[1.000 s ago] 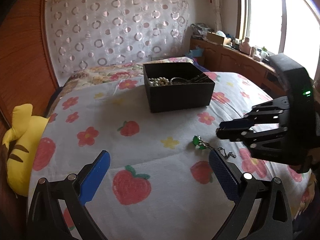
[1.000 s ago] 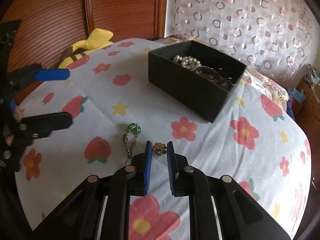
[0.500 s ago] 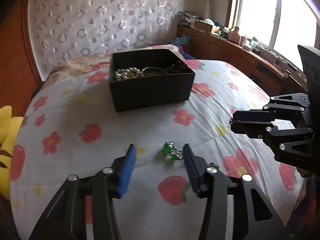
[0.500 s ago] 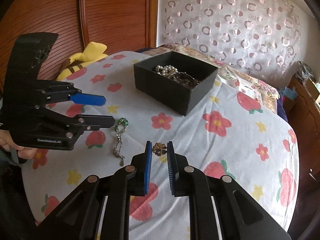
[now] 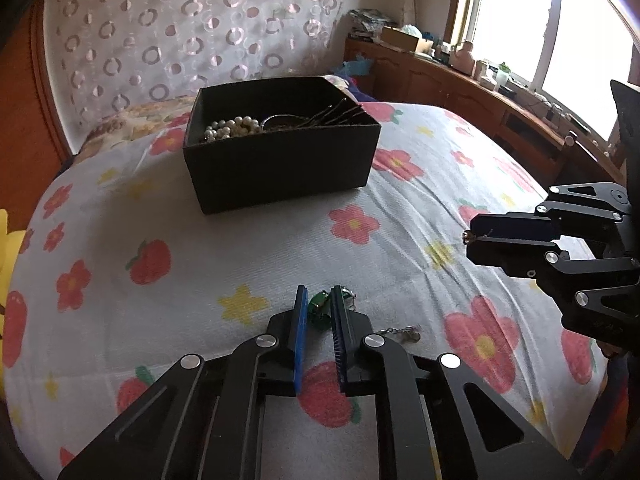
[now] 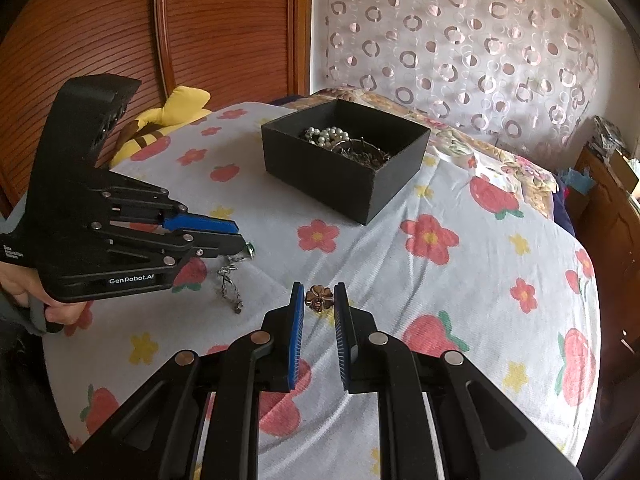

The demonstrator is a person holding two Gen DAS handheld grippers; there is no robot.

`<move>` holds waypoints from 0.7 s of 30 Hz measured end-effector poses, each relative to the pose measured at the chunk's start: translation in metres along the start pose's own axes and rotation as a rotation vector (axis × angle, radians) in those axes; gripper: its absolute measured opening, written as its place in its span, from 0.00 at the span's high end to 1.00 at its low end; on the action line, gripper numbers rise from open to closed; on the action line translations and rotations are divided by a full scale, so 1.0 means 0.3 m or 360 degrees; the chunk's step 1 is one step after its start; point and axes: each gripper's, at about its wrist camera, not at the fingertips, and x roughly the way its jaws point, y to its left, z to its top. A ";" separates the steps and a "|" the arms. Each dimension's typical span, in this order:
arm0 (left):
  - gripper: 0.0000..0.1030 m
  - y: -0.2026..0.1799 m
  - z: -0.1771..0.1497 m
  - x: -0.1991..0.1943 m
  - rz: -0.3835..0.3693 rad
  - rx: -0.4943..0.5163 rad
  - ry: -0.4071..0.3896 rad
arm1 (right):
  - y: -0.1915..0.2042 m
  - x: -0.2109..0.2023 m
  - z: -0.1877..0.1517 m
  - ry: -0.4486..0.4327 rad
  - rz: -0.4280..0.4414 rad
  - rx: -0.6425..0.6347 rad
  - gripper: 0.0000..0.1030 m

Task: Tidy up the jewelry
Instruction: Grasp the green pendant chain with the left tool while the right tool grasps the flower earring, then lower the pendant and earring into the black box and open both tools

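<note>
A black open box (image 5: 280,168) with a pearl string and other jewelry stands on the bed; it also shows in the right wrist view (image 6: 344,168). My left gripper (image 5: 319,308) is shut on a green-stone piece (image 5: 318,306) whose silver chain (image 5: 400,333) trails on the bedspread. In the right wrist view the left gripper (image 6: 240,242) shows the green stone (image 6: 250,246) at its tips, the chain (image 6: 230,284) hanging below. My right gripper (image 6: 318,300) is shut on a bronze flower brooch (image 6: 319,298), held above the bed; it shows in the left wrist view (image 5: 474,236).
The flowered bedspread (image 5: 240,248) covers the bed. A yellow plush toy (image 6: 168,118) lies by the wooden headboard (image 6: 200,24). A patterned pillow (image 6: 460,40) leans behind the box. A wooden cabinet (image 5: 460,80) with clutter runs under the window.
My left gripper has closed from wide open onto the green-stone piece. My right gripper has kept the brooch and lifted a little.
</note>
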 end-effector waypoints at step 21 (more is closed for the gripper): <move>0.91 0.005 0.140 -0.179 0.0129 0.0030 -0.0250 | 0.014 -0.082 0.112 -0.0162 -0.0047 0.0014 0.84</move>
